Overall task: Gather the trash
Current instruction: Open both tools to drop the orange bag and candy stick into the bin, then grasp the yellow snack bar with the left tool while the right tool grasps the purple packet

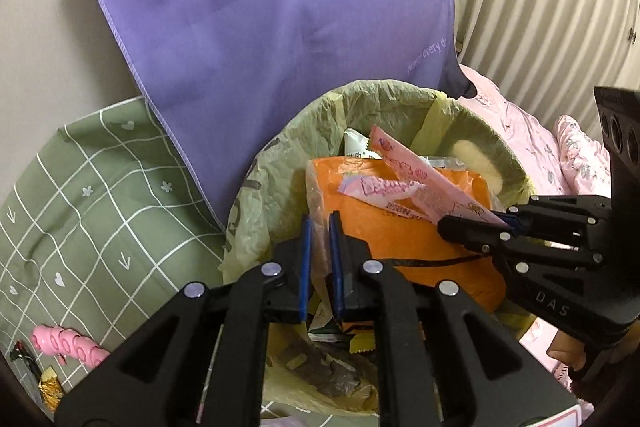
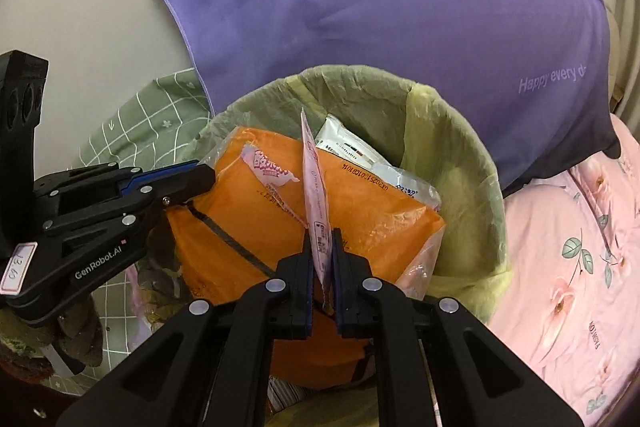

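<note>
2 grippers over 1 bin (image 2: 460, 131) — right fingers (image 2: 307, 263) clamping pink wrapper (image 2: 314, 187), left fingers (image 1: 306, 251) pinching orange bag (image 1: 400, 227).

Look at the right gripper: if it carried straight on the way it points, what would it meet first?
Probably the orange bag lying on top in the lined bin. The right gripper, its jaws shut on a pink wrapper, points down at that bag; depth is hard to judge.

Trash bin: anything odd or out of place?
The bin is heaped above its rim: the orange bag and a pink wrapper stick up. The bin sits among bedding, and a gold wrapper lies loose on the green sheet.
</note>
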